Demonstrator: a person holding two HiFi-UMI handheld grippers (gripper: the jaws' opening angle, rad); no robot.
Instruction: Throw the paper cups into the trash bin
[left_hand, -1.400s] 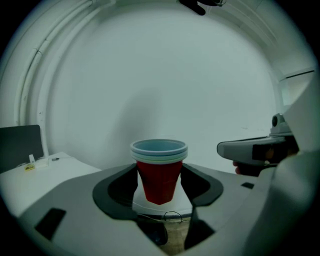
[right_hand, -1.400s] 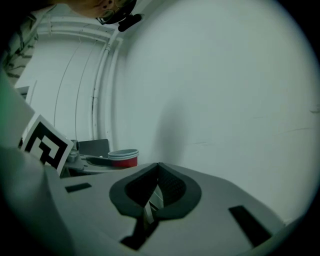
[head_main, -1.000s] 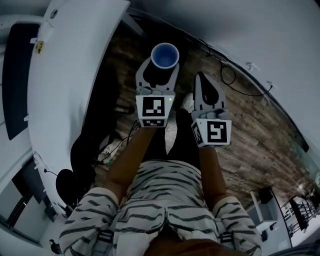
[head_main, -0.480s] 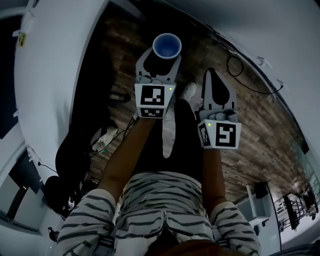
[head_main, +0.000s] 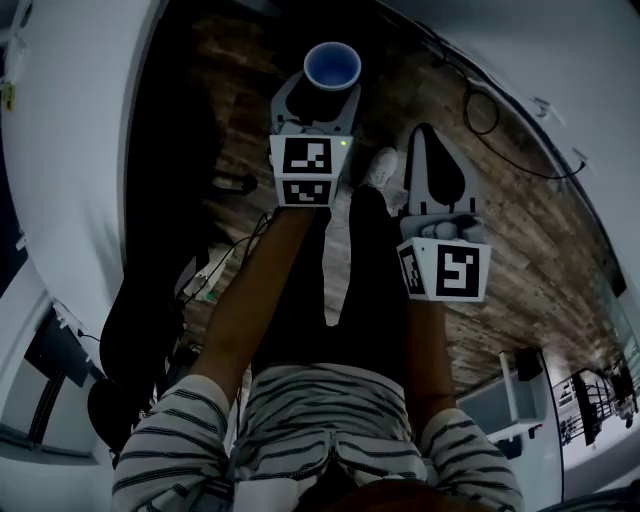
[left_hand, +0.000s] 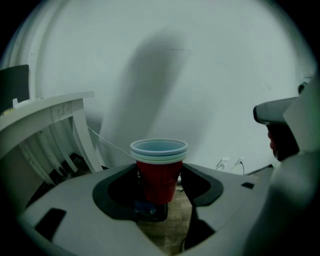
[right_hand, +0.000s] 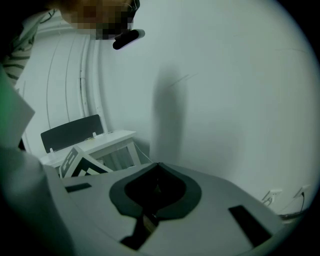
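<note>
My left gripper (head_main: 330, 88) (left_hand: 160, 187) is shut on a stack of red paper cups (head_main: 331, 68) (left_hand: 159, 170) with pale rims, held upright above the wooden floor. The cups' blue-white inside faces up in the head view. To its right and nearer me, my right gripper (head_main: 437, 165) (right_hand: 156, 167) is shut with nothing between its jaws. Both point toward a pale wall. No trash bin shows in any view.
A white desk (head_main: 80, 130) (left_hand: 45, 112) runs along the left, with cables (head_main: 220, 270) on the floor beside it. A black cable (head_main: 480, 105) loops near the wall (head_main: 560, 60). The person's shoe (head_main: 381, 166) is on the wooden floor (head_main: 520, 250). A dark monitor (right_hand: 72, 131) stands on the desk.
Both grippers have moved forward along the floor toward the wall, the left still carrying the cups. The desk has slid further left and back in the head view.
</note>
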